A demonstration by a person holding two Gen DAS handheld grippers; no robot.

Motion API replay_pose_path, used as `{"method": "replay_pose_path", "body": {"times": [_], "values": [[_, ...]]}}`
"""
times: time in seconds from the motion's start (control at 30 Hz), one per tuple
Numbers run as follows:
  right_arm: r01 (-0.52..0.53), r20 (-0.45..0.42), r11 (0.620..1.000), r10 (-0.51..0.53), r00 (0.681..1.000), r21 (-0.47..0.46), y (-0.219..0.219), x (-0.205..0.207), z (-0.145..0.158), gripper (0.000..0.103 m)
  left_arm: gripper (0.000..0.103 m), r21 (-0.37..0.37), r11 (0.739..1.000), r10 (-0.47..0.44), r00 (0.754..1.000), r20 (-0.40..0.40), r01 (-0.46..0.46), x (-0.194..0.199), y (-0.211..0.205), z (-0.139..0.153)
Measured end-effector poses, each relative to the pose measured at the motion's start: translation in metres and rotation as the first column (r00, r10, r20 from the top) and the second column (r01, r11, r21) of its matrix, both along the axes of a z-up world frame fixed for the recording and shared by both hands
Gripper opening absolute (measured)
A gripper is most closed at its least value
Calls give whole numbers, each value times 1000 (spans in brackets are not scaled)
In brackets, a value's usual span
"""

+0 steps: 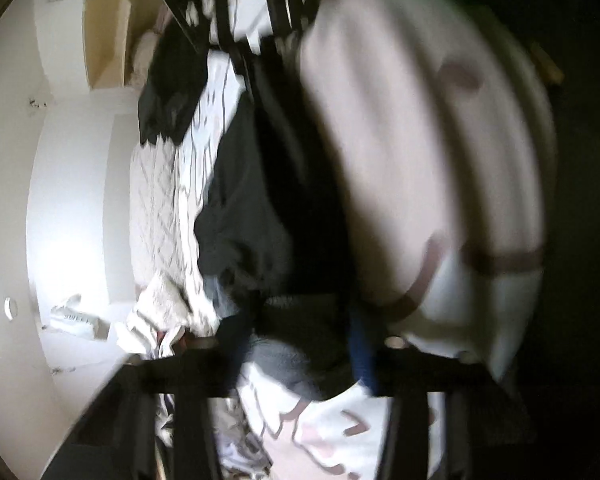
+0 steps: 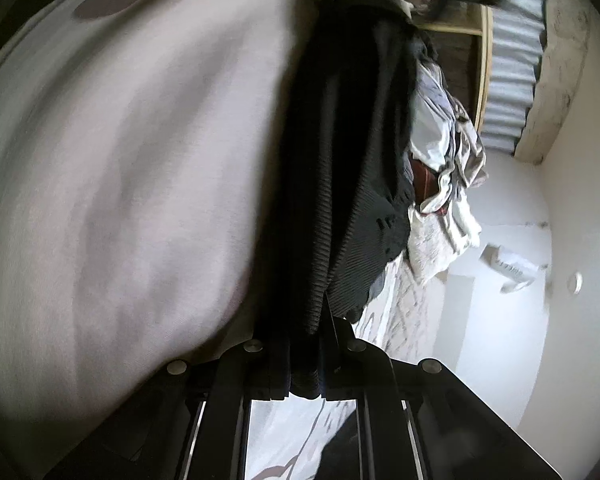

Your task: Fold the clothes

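A black ribbed garment [image 2: 340, 184] hangs stretched between both grippers. My right gripper [image 2: 306, 364] is shut on its edge, the cloth bunched between the jaws. In the left wrist view the same black garment [image 1: 252, 216] runs up from my left gripper [image 1: 300, 356], which looks shut on dark cloth, though blur hides the fingertips. The right gripper's black frame [image 1: 256, 8] shows at the top of the left wrist view. A person's pale pinkish shirt [image 2: 120, 168] fills the left side of the right wrist view, and it also shows in the left wrist view [image 1: 428, 168].
A heap of white and patterned clothes [image 2: 448, 184] lies on a white quilted bed cover [image 1: 156, 208]. White walls [image 2: 512, 320] stand behind, with a wooden shelf [image 1: 108, 40] and a corrugated metal sheet [image 2: 512, 68]. A white bag [image 2: 512, 270] lies by the wall.
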State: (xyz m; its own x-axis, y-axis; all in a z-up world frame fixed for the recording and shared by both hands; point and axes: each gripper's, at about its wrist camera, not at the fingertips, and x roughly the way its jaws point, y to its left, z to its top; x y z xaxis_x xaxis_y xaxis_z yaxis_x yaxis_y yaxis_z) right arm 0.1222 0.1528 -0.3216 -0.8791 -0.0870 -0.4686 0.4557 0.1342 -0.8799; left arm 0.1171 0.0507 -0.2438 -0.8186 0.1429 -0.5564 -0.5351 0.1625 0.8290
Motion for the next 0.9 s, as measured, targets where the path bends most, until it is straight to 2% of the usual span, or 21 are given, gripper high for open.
{"method": "replay_pose_path", "body": {"times": [0.13,0.3,0.37,0.4,0.5,0.6,0.63,0.67,0.73,0.83,0.9], "values": [[66,35,995,-63,997,-74,3,-11,21,10,39,2,999,42,999,-3,-42,-19,-9,5],[18,35,1000,-17,999,-16,5,-3,5,10,42,38,995,86,996,32,-87,-15,-6,13],[0,23,1000,0,1000,-4,5,1,0,11,83,57,997,48,999,8,-49,-2,0,13],[-2,18,1000,3,1000,-7,4,1,1,11,87,66,997,30,1000,-5,-29,4,3,13],[-16,-11,1000,16,1000,-3,6,5,-1,11,88,25,1000,-15,1000,-23,15,18,5,1],[-26,-39,1000,27,999,17,5,9,-4,13,88,30,1000,-4,1000,-19,4,15,9,-6],[-29,-48,999,30,998,22,4,12,-5,22,88,31,1000,-2,1000,-22,3,14,9,-8],[-36,-64,999,37,997,21,4,15,-5,38,88,33,999,-2,1000,-25,3,15,9,-10],[-50,-101,999,50,994,11,3,16,0,51,88,36,999,-4,1000,-31,5,15,9,-13],[-29,-74,1000,30,997,9,4,17,4,52,88,50,999,16,1000,-11,-15,12,10,-13],[-50,-93,998,53,994,31,5,21,-1,52,88,58,998,27,1000,4,-27,10,12,-13]]}}
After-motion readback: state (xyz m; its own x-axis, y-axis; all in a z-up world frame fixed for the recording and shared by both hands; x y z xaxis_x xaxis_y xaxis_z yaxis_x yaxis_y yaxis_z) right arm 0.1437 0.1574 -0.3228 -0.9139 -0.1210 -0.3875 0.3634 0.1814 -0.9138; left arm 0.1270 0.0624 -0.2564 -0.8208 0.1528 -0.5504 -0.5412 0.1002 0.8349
